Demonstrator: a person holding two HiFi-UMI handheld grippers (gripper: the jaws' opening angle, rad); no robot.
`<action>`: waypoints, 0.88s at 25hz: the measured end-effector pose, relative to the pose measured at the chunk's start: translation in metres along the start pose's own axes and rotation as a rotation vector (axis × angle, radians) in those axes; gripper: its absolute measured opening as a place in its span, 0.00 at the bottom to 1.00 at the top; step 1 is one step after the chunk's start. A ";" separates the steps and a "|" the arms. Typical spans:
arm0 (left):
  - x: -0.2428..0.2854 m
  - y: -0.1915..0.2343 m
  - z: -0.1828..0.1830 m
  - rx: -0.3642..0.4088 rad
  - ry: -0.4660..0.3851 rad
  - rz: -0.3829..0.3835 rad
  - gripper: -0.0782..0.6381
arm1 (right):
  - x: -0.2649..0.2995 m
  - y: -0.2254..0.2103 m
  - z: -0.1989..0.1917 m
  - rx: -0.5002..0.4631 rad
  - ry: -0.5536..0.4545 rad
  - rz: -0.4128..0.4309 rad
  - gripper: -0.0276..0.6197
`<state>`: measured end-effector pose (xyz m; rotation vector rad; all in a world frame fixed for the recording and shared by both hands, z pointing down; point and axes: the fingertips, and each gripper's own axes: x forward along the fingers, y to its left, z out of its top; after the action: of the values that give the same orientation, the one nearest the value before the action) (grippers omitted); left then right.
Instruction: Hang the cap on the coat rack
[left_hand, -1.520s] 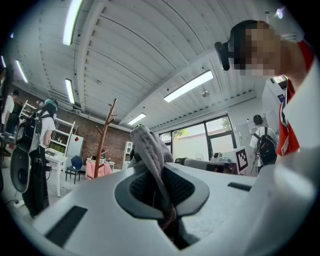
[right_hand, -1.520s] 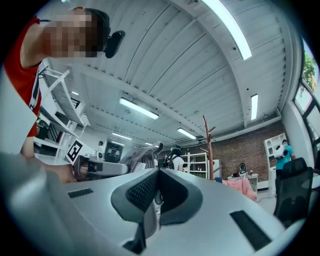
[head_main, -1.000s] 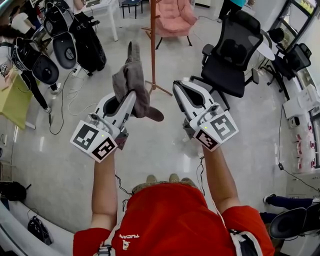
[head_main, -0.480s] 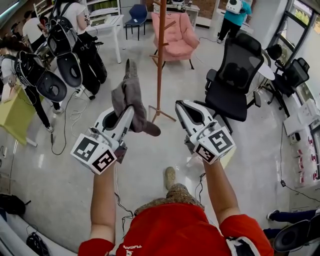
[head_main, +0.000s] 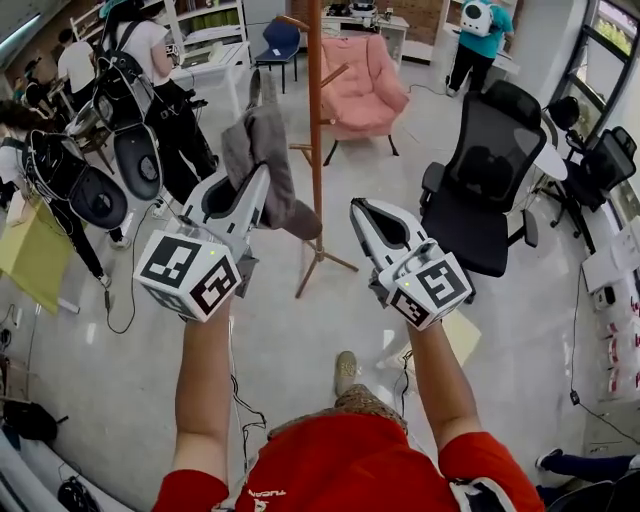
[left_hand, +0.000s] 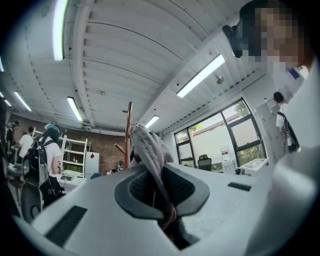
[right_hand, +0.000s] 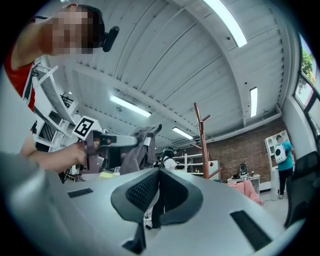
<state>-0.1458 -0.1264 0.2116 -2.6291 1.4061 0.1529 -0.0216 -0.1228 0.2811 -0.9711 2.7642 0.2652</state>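
Bare floor (head_main: 300, 330) lies open around the wooden coat rack (head_main: 314, 120), with an office chair (head_main: 490, 170) to its right. My left tool (head_main: 256, 190) pinches the grey cap (head_main: 265, 140), held up just beside the pole. My right tool (head_main: 360, 212) is pressed together, empty.

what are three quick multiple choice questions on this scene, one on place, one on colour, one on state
1. Where is the cap?
A) on the pink armchair
B) between the left gripper's jaws
C) lying on the floor

2. What colour is the coat rack's pole?
A) white
B) reddish brown
C) black

3. How is the right gripper?
A) shut on the cap
B) wide open
C) shut, empty

Answers:
1 B, the left gripper view shows grey fabric pinched between its pads.
2 B, the pole beside the cap is wood-toned.
3 C, its pads meet with nothing between them.
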 end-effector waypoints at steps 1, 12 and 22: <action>0.020 0.008 0.006 0.012 -0.003 0.016 0.15 | 0.006 -0.014 -0.003 0.000 0.001 0.007 0.08; 0.208 0.065 0.065 0.219 -0.001 0.171 0.15 | 0.049 -0.155 -0.021 0.000 -0.004 0.064 0.08; 0.296 0.104 0.061 0.330 0.097 0.226 0.15 | 0.067 -0.213 -0.042 0.048 -0.009 0.044 0.08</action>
<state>-0.0696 -0.4140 0.0938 -2.2357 1.6011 -0.1695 0.0564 -0.3357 0.2839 -0.8966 2.7730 0.2084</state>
